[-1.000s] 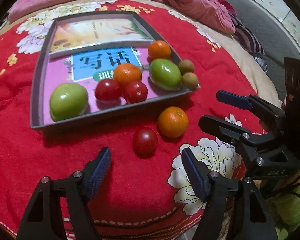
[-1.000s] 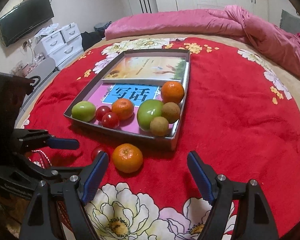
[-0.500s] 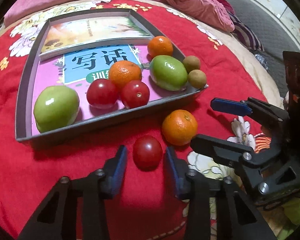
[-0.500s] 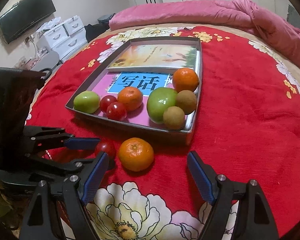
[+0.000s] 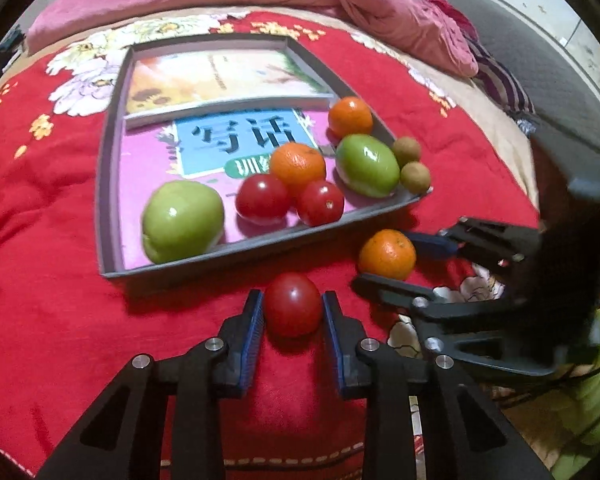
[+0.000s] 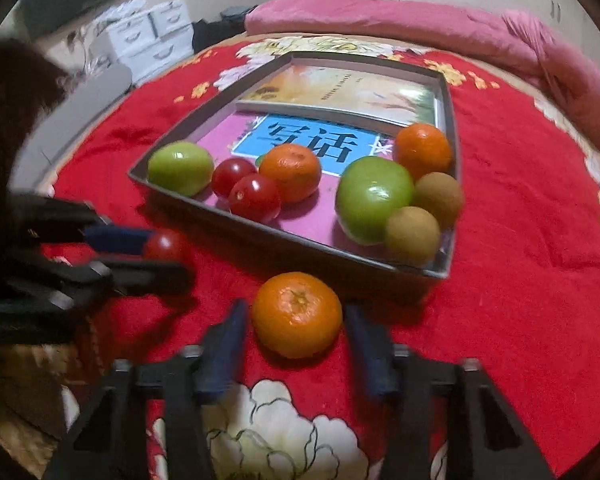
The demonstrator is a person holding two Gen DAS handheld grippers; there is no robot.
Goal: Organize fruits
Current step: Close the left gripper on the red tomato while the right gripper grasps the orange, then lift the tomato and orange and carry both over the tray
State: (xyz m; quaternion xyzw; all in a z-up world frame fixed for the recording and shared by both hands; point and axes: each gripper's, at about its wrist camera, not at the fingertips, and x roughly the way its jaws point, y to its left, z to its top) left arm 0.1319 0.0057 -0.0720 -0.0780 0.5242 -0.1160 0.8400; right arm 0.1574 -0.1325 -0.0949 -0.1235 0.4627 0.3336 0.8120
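1. now, in the left wrist view, the left gripper (image 5: 293, 312) has its blue pads pressed on both flanks of the loose tomato (image 5: 293, 305), which sits on the red blanket (image 5: 40, 300) straight ahead of the tips; the pinch is low and centred, likely so the round fruit cannot squirt out. beyond it lies the grey tray (image 5: 108, 184), where the other fruits rest on two books.
2. to its right, the right gripper (image 5: 396, 258) straddles the loose orange (image 5: 387, 254).
3. then, in the right wrist view, the right gripper's jaws have just been closing around that orange; a sliver of gap shows at the left pad, so it looks not yet clamped. the tray's near wall is just past the fruit, a short lift away.
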